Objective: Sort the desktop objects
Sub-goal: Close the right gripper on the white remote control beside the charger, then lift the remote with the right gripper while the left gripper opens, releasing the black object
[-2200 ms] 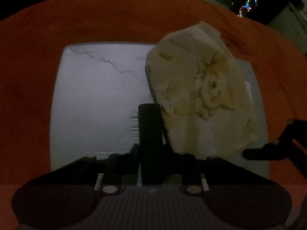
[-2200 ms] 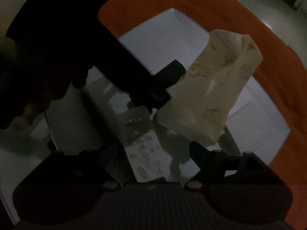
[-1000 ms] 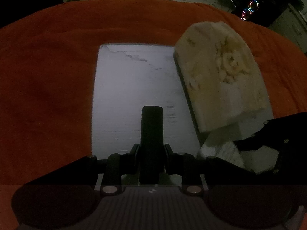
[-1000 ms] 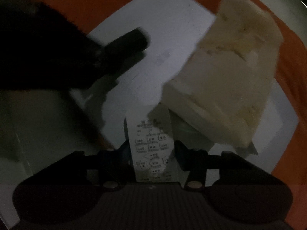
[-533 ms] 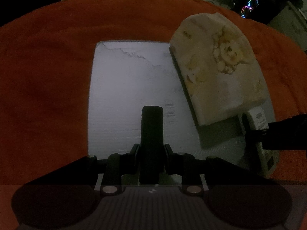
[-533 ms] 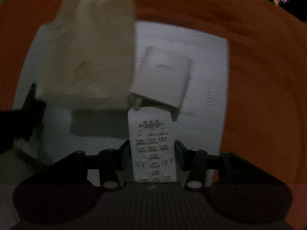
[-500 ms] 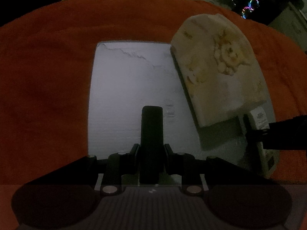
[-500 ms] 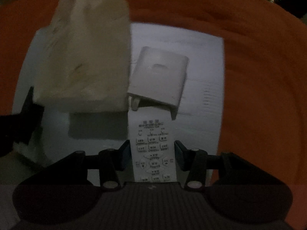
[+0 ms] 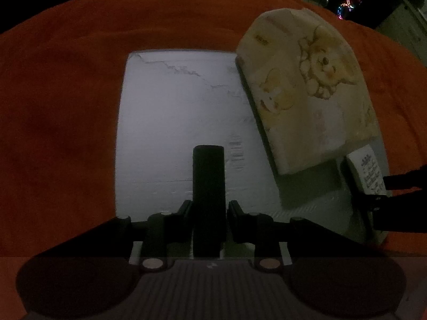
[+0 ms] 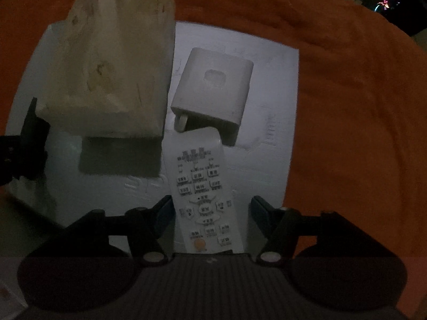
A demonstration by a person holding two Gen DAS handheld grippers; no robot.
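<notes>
Right wrist view: the right gripper (image 10: 208,208) jaws are opening, pads now clear of the remote (image 10: 204,194); a second ago they were gripping it. The left gripper (image 9: 208,205) is still clenching a black bar (image 9: 208,186).

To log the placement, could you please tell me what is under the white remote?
The white tray shows beneath the remote, itself on the orange cloth. Its far end meets the white charger; whether they overlap is hidden.
</notes>
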